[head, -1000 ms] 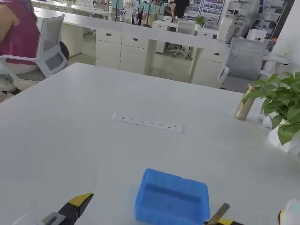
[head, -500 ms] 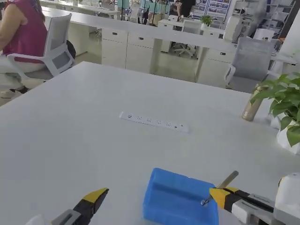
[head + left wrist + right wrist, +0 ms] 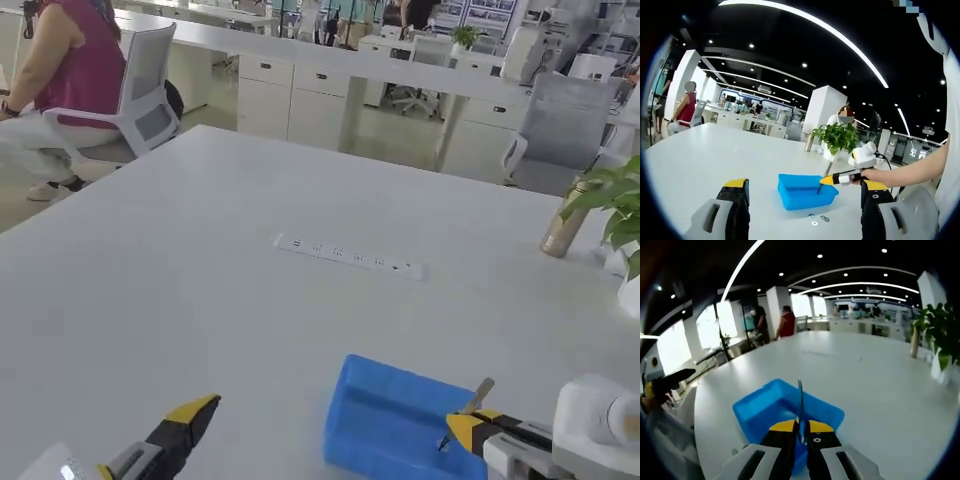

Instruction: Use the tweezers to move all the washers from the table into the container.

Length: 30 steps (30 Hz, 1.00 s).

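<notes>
To the left of the container (image 3: 792, 196), the left gripper (image 3: 804, 186) hangs low over the table (image 3: 200, 250). Its fingers (image 3: 735, 192) are spread wide with nothing between them.

Just beside the container's near wall, on the side facing the left gripper, a small cluster of washers (image 3: 821, 218) lies flat on the table. Three or four can be counted in the left gripper view, all outside the wall. These are the work left to do.

The container is open-topped, and where the right gripper view looks into it the floor reads as bare blue. Washers this small could go unseen, so how many are already in cannot be told.

At the container's right edge, the right gripper (image 3: 801, 424) has its fingers (image 3: 785, 427) pressed together on the tweezers (image 3: 800, 395), whose pointed end slants down over the container's inside. Whether the tip pinches a washer is too small to tell.

The pose suggests a drop-off over the container. The task looks part-way at best: the washers by the near wall have yet to be carried in.
</notes>
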Each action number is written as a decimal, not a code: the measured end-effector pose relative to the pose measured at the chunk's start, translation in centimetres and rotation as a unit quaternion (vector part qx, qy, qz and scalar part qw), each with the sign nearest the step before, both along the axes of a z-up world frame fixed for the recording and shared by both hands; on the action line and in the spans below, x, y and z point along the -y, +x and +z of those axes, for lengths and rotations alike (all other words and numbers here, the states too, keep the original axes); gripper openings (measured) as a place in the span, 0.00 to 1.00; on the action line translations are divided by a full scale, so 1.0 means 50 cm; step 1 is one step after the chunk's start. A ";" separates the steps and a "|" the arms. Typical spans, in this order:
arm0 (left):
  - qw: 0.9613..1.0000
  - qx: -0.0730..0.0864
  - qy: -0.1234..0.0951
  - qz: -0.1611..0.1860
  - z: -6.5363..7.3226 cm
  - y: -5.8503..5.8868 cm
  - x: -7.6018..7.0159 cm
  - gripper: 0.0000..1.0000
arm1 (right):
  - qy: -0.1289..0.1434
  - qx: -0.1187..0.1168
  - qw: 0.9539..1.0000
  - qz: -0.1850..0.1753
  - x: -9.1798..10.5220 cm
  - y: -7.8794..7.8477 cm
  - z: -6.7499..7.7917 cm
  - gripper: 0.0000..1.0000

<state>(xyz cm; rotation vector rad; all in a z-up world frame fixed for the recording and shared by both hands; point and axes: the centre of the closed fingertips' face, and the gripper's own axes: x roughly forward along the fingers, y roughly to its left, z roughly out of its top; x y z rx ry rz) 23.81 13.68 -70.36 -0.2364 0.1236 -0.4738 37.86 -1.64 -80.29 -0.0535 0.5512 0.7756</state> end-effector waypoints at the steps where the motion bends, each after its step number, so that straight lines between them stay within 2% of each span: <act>1: 1.000 -0.001 0.001 -0.001 -0.001 0.000 0.001 0.93 | 0.000 0.000 1.000 -0.001 0.001 0.001 0.000 0.04; 5: 1.000 -0.008 0.004 -0.002 -0.008 -0.001 0.001 0.92 | 0.005 -0.005 1.000 0.005 0.002 0.006 -0.004 0.04; 8: 1.000 -0.009 -0.002 -0.001 -0.006 -0.001 -0.001 0.92 | 0.000 -0.003 1.000 0.010 0.000 0.003 -0.004 0.04; 15: 1.000 -0.015 0.009 -0.010 -0.014 -0.003 0.006 0.91 | -0.005 -0.003 1.000 0.013 -0.001 -0.003 -0.003 0.04; 19: 1.000 -0.021 0.011 -0.010 -0.019 -0.003 0.006 0.90 | 0.010 0.000 1.000 0.009 -0.002 -0.010 0.017 0.04; 21: 1.000 -0.021 0.011 -0.011 -0.019 -0.003 0.006 0.90 | 0.018 0.010 1.000 0.013 -0.005 -0.014 0.035 0.04; 24: 0.999 -0.028 0.017 -0.015 -0.026 -0.004 0.009 0.89 | 0.032 0.023 0.999 0.021 -0.013 -0.030 0.064 0.04; 27: 1.000 -0.018 0.020 -0.017 -0.019 -0.005 0.011 0.89 | 0.051 0.034 0.998 0.028 -0.020 -0.048 0.097 0.04; 30: 0.999 -0.027 0.020 -0.015 -0.025 -0.004 0.008 0.88 | 0.062 0.039 0.996 0.043 -0.029 -0.068 0.117 0.03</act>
